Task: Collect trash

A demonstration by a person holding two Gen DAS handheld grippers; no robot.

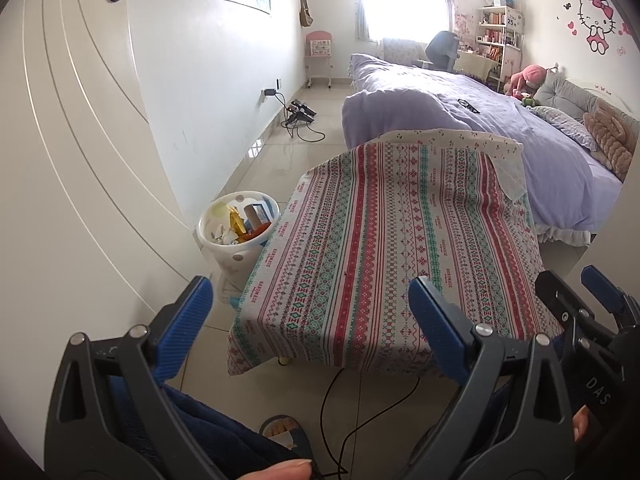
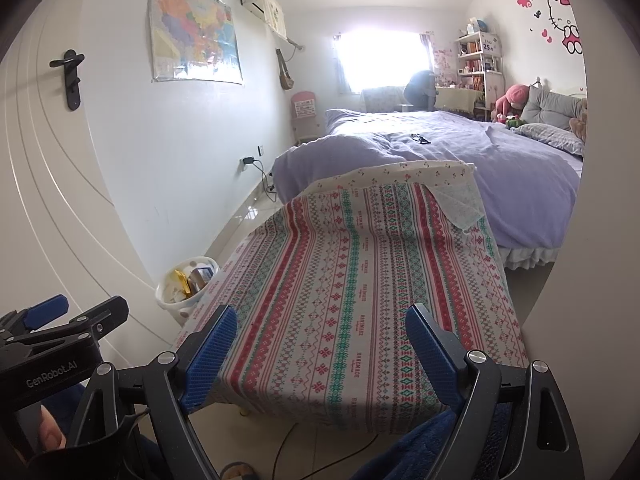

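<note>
A low table [image 1: 384, 240] draped in a cotton cloth of red, green and white knitted-pattern stripes fills the middle of both views. Its top is bare right out to all four edges, and the cloth hangs over the near edge and the left edge. A second cream floral cloth [image 1: 448, 138] lies folded along the far edge and hangs off the far right corner. Beyond the far edge sits a bed with a lilac quilt [image 1: 480, 120]. Pale tiled floor [image 1: 280, 128] runs open along the table's left edge toward the window.

Just beside the left edge, near the white door [image 1: 80, 160], stands a white round plastic trash bin with pale dots [image 1: 236, 236], filled with yellow wrappers, crumpled paper and a cardboard tube.

The left gripper [image 1: 310, 312] and the right gripper [image 2: 322, 340] hover at the near edge, both with blue-padded jaws spread wide and nothing between them.
</note>
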